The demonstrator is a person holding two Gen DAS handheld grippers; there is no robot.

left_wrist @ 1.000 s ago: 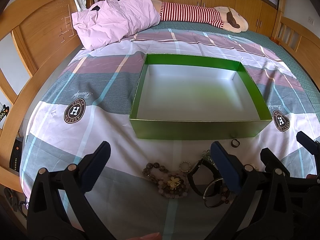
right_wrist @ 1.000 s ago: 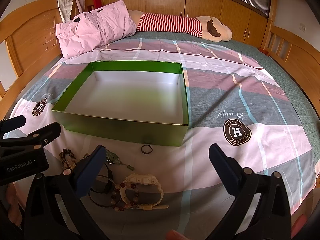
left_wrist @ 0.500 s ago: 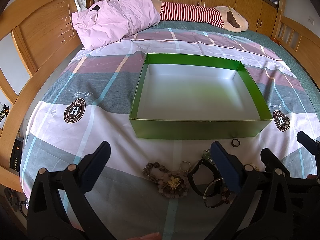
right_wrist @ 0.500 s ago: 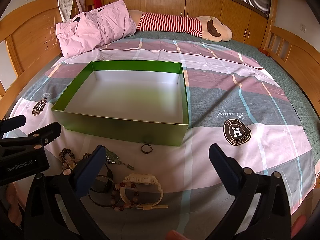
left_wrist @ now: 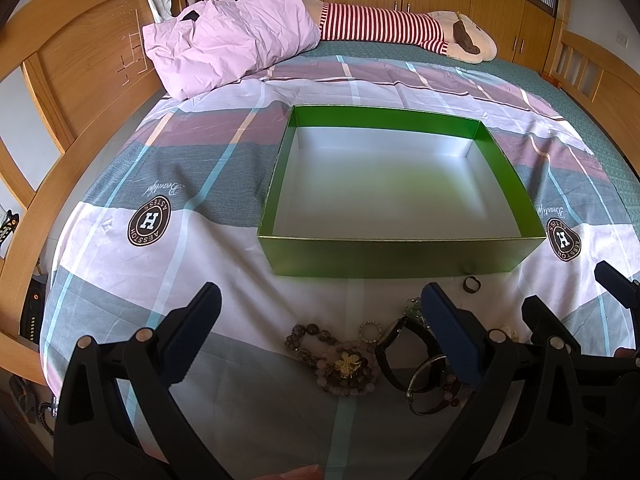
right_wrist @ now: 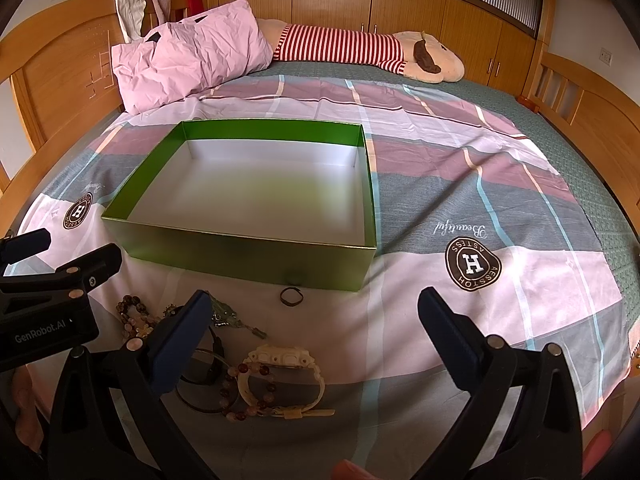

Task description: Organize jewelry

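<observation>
An empty green box (left_wrist: pixel 400 258) with a white inside (right_wrist: pixel 256 200) stands on the bed. In front of it lies a pile of jewelry: beaded bracelets with a gold flower (left_wrist: pixel 346 364), a black watch (left_wrist: pixel 400 344), a dark bangle (left_wrist: pixel 424 392), a cream watch (right_wrist: pixel 282 360), an amber bead bracelet (right_wrist: pixel 244 392) and a small dark ring (right_wrist: pixel 291 295) near the box's front wall. My left gripper (left_wrist: pixel 320 324) is open and empty above the beads. My right gripper (right_wrist: pixel 316 328) is open and empty above the cream watch.
The bed has a plaid sheet (right_wrist: pixel 460 168) and a wooden frame (left_wrist: pixel 80 52). A pink pillow (left_wrist: pixel 232 32) and a striped plush toy (left_wrist: pixel 384 28) lie at the far end. The bed's edge runs just below the jewelry.
</observation>
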